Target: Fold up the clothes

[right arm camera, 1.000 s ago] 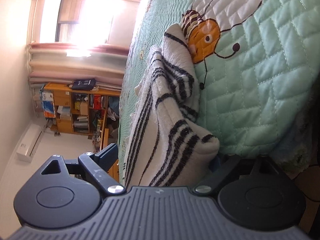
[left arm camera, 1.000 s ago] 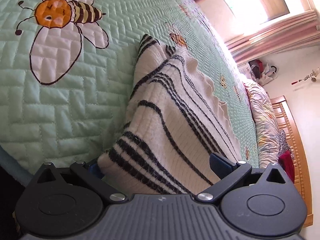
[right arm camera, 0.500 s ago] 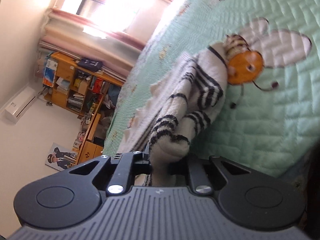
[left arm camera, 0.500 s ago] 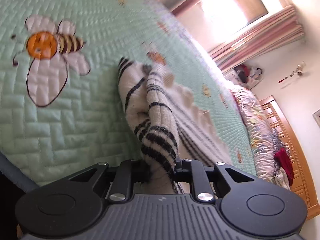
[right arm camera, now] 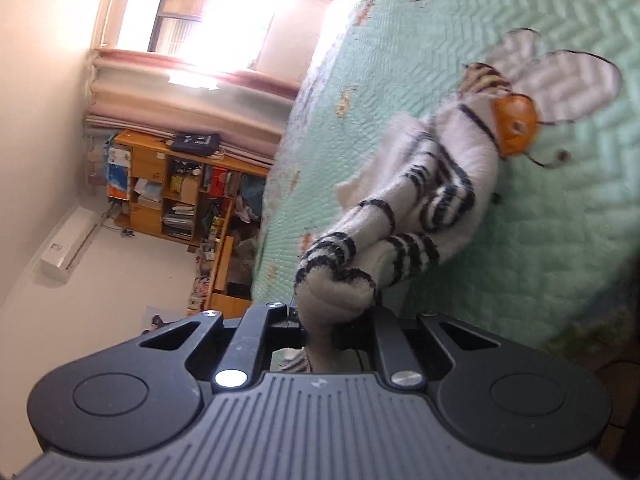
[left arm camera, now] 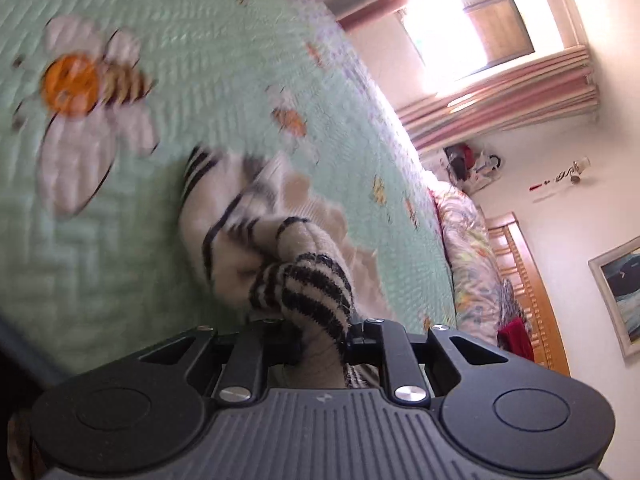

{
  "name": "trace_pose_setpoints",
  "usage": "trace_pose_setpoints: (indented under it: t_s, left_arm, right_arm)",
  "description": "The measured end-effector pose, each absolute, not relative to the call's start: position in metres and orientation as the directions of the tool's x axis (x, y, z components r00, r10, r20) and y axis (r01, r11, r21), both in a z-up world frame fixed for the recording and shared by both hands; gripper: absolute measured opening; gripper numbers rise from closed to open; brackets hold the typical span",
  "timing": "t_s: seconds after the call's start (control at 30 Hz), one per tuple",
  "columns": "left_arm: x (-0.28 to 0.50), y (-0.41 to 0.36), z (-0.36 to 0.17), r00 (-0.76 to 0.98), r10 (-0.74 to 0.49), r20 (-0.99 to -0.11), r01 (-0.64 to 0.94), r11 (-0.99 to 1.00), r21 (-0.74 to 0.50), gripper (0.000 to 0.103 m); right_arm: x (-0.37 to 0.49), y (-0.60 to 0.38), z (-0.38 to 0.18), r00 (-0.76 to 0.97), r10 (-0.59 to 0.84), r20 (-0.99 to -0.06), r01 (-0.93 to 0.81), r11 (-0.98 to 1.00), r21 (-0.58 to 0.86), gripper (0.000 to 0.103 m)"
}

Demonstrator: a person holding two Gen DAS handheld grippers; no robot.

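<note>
Striped sweater (left arm camera: 308,280) hung bunched between left tongs (left arm camera: 316,326) and right tongs (right arm camera: 332,322), both clamped on its edge above the quilted bed (left arm camera: 200,40); a fold seemed underway, needing matched carrying.

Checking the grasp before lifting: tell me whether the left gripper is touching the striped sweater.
Touching. The left wrist view shows the left gripper with its jaws closed on a bunched fold of the striped sweater, the knit pinched between them.

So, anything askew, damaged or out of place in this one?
Nothing stands out. Both grippers, left gripper and right gripper, are shut on bunched edges of the striped sweater above the green quilt. No damage shows; the left view is blurred.
</note>
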State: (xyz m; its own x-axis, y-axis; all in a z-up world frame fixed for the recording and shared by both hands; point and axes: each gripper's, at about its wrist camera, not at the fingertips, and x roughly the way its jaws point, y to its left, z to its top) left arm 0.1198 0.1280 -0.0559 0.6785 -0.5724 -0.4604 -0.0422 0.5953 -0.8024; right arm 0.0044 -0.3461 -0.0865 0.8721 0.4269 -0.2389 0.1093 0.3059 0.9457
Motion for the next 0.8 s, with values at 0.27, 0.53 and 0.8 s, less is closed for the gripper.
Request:
trace_pose_setpoints:
  t_s: [0.27,0.53,0.8]
  left_arm:
    - [0.246,0.111,-0.068,0.619,-0.498,-0.607,-0.194,0.652,-0.733,0.029]
    - [0.234,0.119,-0.084,0.662,-0.512,-0.547,-0.044,0.702,-0.711,0.036]
    - [0.23,0.156,-0.064,0.761,-0.505,-0.408,-0.058,0.573,-0.817,0.086]
  right_arm:
    - [0.15,-0.37,-0.082,0.888,0.386,-0.252,0.154,0.267,0.951,0.021]
    - [0.123,-0.385,-0.128,0.937,0.318,-0.142,0.076,0.209,0.975,0.059]
    - [0.097,-0.353,-0.106,0.905,0.386,-0.179,0.002,0.417,0.909,0.064]
